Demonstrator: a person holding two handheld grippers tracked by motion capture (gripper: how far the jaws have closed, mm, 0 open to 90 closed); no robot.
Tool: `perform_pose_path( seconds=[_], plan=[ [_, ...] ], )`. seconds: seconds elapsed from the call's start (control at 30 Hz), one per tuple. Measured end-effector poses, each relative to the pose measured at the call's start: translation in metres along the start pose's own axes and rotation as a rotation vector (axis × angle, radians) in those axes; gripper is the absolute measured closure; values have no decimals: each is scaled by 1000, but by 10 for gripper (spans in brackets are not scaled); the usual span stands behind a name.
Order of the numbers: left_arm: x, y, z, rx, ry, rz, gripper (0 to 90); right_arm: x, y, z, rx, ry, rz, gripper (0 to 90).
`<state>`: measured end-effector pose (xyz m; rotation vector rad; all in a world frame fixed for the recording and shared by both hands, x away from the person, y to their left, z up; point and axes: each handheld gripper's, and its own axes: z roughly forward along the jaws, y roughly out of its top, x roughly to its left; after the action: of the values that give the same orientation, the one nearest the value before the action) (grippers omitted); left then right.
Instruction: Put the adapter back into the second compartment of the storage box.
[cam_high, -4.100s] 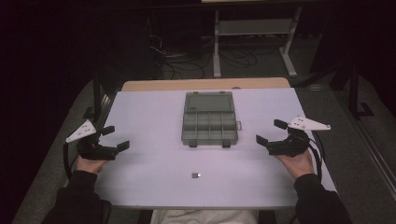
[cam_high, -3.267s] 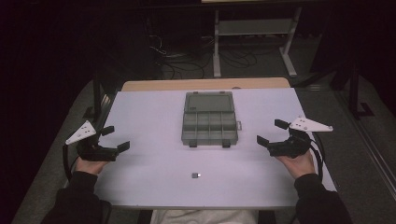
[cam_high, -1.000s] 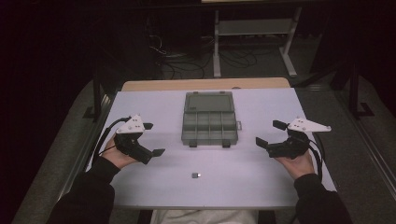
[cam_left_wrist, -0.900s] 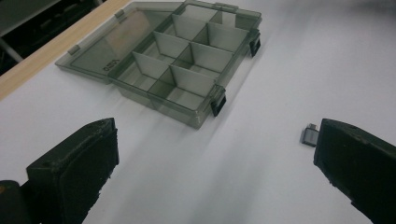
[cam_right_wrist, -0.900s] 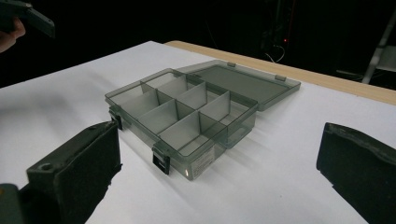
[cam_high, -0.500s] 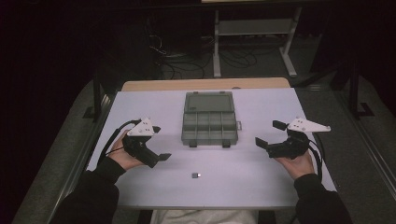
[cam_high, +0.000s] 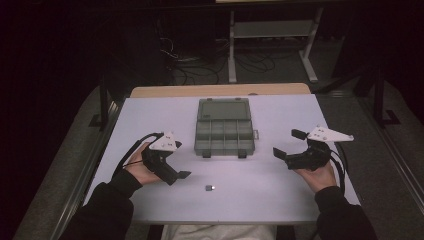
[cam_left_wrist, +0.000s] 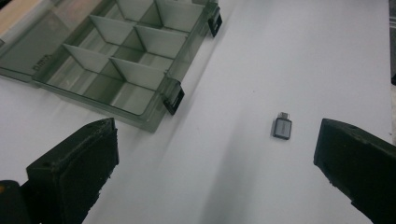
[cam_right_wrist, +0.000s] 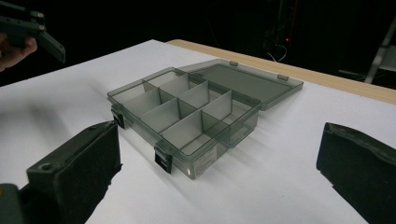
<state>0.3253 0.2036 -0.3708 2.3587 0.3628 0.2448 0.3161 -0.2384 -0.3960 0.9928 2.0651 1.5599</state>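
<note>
Small grey adapter (cam_left_wrist: 282, 127) flat on white bench (cam_high: 150, 120), near side of open compartment box (cam_high: 224, 131), apart from it. Left gripper (cam_high: 176, 172) just left of adapter, jaws spread wide, grasping nothing. Right gripper (cam_high: 286, 145) right of box, jaws apart, unloaded.

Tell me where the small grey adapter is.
In the high view the adapter lies on the white table, near its front edge, just right of the left claw and in front of the open compartment box.
</note>
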Motion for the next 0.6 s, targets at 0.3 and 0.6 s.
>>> perform_pose_path(
  seconds=[0.3,0.6],
  plan=[
    [-4,3,10,42,-22,18,0,0,0,0,1,2,0,0],
    [-11,9,24,66,-72,38,0,0,0,0,1,5,1,0]
  ],
)
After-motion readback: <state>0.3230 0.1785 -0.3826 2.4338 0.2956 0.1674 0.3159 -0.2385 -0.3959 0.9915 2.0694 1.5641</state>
